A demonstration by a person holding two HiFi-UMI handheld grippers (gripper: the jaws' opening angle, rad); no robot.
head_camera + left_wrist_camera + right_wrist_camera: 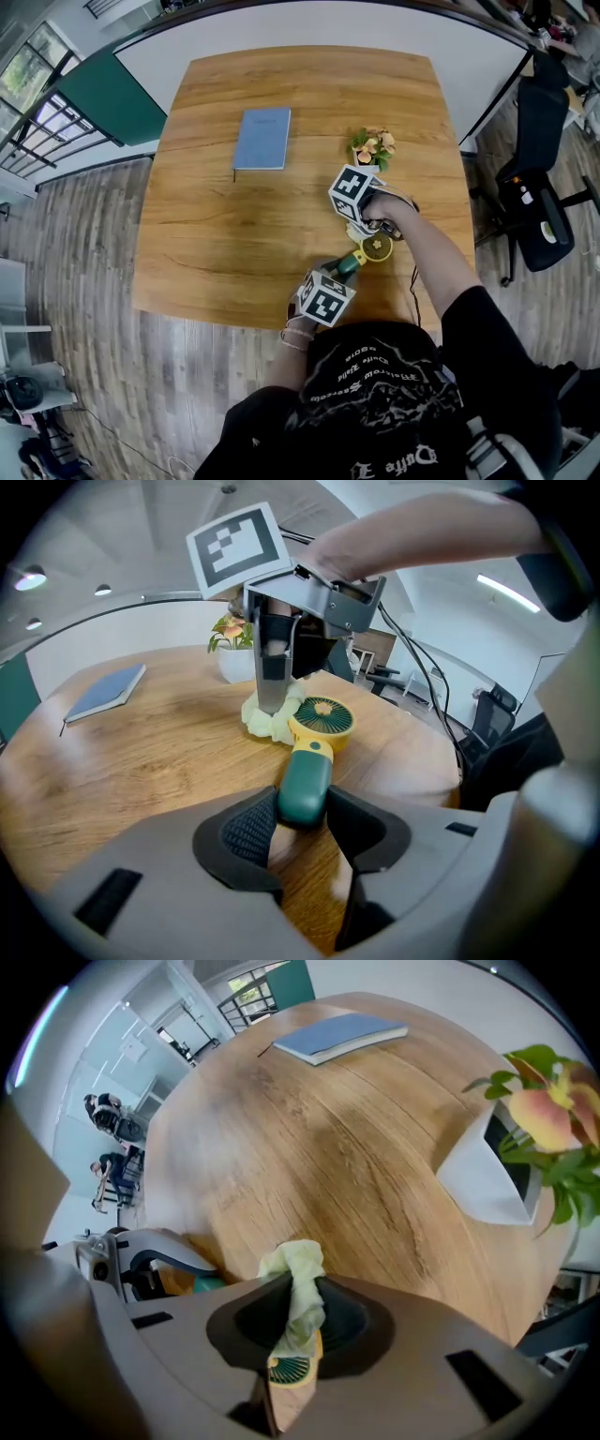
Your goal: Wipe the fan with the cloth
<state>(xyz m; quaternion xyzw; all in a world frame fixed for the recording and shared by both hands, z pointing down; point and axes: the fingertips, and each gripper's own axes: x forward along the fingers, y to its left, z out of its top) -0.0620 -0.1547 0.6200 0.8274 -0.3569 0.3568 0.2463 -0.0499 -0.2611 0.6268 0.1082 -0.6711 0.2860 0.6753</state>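
Observation:
A small hand fan lies on the wooden table (pixel 234 234), with a green handle (pixel 305 785) and a round yellow head (pixel 321 716). My left gripper (pixel 302 822) is shut on the handle's near end and holds it low over the table. My right gripper (pixel 298 1321) points steeply down and is shut on a pale yellow cloth (pixel 298 1288). The bunched cloth (pixel 267 719) rests against the left rim of the fan head. In the head view the fan (pixel 375 248) lies between the left gripper (pixel 343 270) and the right gripper (pixel 364 228), near the table's front right.
A blue notebook (pixel 262 138) lies at the table's back middle. A white pot of flowers (pixel 373 147) stands just behind the right gripper. A black office chair (pixel 539 202) stands off the table's right side. Black cables run from the right gripper.

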